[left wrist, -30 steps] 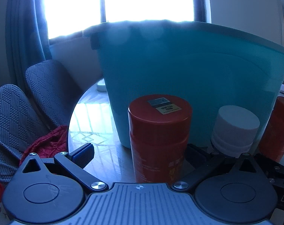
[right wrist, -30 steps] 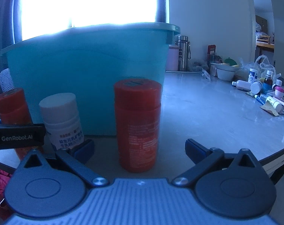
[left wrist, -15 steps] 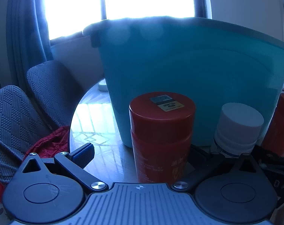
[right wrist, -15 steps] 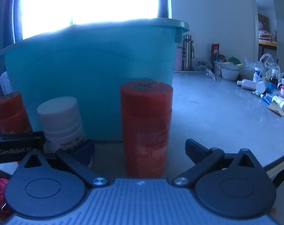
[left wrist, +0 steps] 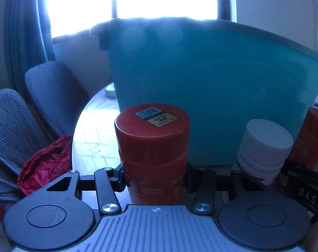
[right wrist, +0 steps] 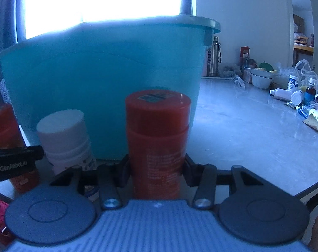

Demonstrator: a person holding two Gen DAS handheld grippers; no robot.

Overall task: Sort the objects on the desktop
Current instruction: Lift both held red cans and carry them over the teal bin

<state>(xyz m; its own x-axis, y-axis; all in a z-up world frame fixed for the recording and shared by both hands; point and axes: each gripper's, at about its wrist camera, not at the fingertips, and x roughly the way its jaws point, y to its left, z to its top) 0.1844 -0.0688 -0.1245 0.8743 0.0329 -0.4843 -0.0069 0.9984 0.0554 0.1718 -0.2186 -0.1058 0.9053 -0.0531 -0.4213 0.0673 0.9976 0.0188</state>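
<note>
Two red canisters and a white-capped bottle stand in a row in front of a big teal tub [left wrist: 211, 96]. My left gripper [left wrist: 153, 178] is shut on the left red canister [left wrist: 152, 147], both jaws against its sides. My right gripper [right wrist: 157, 172] is shut on the right red canister [right wrist: 158, 138]. The white-capped bottle [left wrist: 263, 149] stands between the two canisters; it also shows in the right wrist view [right wrist: 64, 138]. The teal tub [right wrist: 100, 88] fills the background in both views. Each wrist view catches the other canister at its edge.
Grey chairs [left wrist: 22, 121] and a red cloth [left wrist: 45, 163] lie left of the round table's edge. On the table's far right are several small bottles [right wrist: 305, 103], a white bowl [right wrist: 261, 79] and a steel flask [right wrist: 214, 56].
Both grippers moved forward around their red canisters and closed on them; one second ago both were open with the canisters ahead of the jaws.
</note>
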